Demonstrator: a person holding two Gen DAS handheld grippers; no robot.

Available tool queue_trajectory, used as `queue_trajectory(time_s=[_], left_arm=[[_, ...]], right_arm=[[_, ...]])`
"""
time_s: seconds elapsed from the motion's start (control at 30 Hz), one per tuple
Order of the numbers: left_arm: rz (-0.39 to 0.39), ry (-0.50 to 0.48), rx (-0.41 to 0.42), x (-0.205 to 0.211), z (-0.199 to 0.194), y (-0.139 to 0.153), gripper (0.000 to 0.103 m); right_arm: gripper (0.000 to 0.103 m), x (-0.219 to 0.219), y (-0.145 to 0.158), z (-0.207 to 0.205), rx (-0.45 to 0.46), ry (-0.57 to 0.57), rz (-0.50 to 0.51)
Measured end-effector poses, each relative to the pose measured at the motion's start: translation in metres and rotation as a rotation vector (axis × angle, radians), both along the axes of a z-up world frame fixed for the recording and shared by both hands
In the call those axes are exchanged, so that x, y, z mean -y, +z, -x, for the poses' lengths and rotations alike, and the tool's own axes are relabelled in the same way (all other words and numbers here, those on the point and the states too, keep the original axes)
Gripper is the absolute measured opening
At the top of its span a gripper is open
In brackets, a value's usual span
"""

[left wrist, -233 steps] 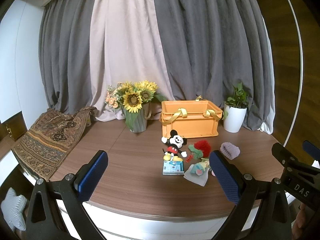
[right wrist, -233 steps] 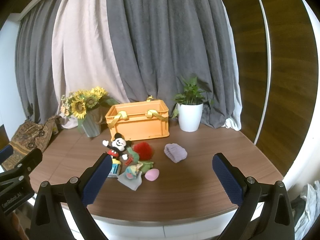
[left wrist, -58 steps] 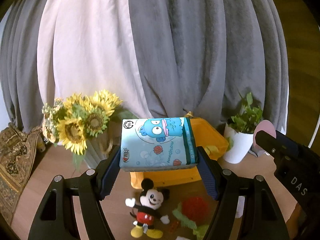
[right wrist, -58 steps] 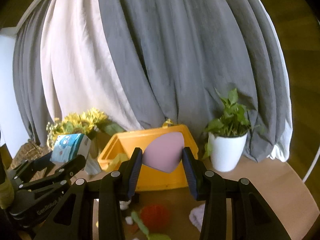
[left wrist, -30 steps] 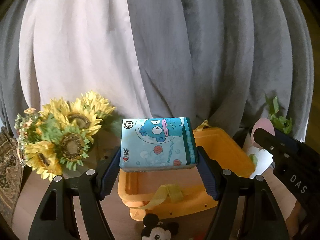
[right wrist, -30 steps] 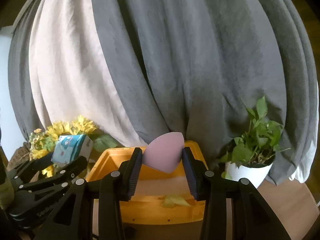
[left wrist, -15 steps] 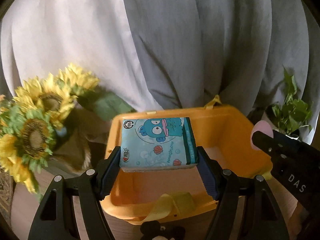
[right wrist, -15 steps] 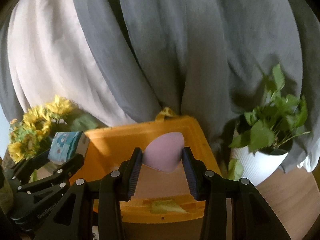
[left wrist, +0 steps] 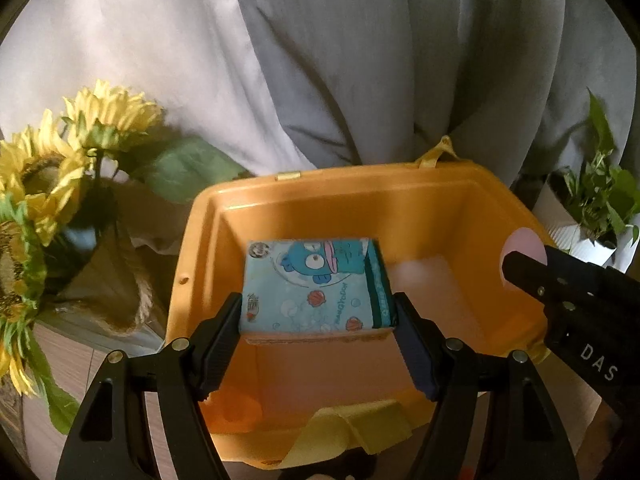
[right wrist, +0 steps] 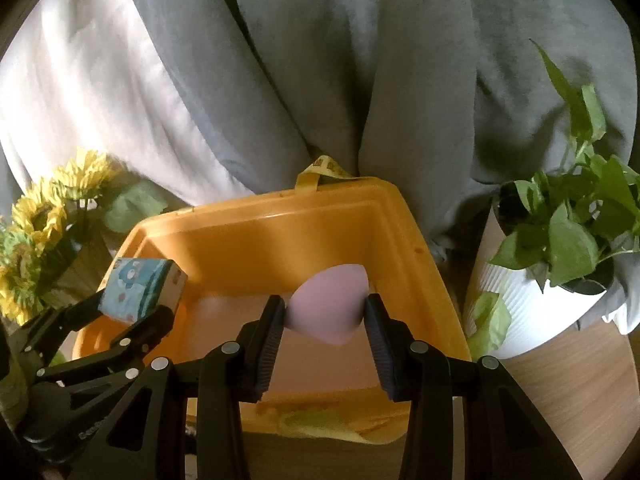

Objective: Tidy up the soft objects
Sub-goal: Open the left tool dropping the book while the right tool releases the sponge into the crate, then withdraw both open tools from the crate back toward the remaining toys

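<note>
My left gripper (left wrist: 318,314) is shut on a light blue tissue pack (left wrist: 314,284) with a cartoon fish printed on it. It holds the pack over the open orange bin (left wrist: 400,196), tilted downward. My right gripper (right wrist: 325,318) is shut on a pink egg-shaped sponge (right wrist: 326,308), also above the orange bin (right wrist: 248,232). In the right wrist view the tissue pack (right wrist: 140,290) hangs at the bin's left side. The sponge (left wrist: 522,248) peeks past the other gripper's black finger at the right of the left wrist view. The bin's inside looks bare.
A sunflower bouquet (left wrist: 44,200) in a wrapped vase stands left of the bin. A potted green plant (right wrist: 560,240) in a white pot stands on its right. Grey and white curtains (right wrist: 320,60) hang close behind. Yellow strap handles (left wrist: 348,428) drape over the bin's near rim.
Both grippers have moved forward and down over the bin, pitching downward, so the bin's inside now fills the view. Each keeps its grip on its object.
</note>
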State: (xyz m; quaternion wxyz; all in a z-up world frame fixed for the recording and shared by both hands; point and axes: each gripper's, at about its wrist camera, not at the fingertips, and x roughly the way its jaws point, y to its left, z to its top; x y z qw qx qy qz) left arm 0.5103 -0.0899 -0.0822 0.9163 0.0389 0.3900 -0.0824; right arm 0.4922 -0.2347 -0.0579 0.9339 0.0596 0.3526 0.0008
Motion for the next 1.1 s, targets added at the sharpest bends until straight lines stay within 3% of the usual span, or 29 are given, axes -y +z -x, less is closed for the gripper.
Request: queue_trajectory(time_s=[0.17,0.27,0.47,0.67,1.1], left_arm=[[-0.002,-0.001,0.006,0.0,-0.002,0.0,0.081],[-0.001,0.001,0.018,-0.001,0.0,0.005,0.082],[0.011,0.022,0.053,-0.006,0.015,0.019,0.088],[0.007,0.043,0.122,-0.008,0.04,0.041,0.092],[-0.007,0.038,0.236,-0.009,0.11,0.079,0.093]], right_arm=[[0.045,-0.002,-0.001,-0.004,-0.021,0.005,0.009],[0.054,-0.002,0.0,-0.003,-0.018,-0.002,0.014],[0.055,0.002,0.009,0.005,0.002,-0.015,0.016],[0.063,0.005,0.024,0.027,0.045,-0.033,0.03],[0.068,0.01,0.053,0.094,0.128,-0.06,0.031]])
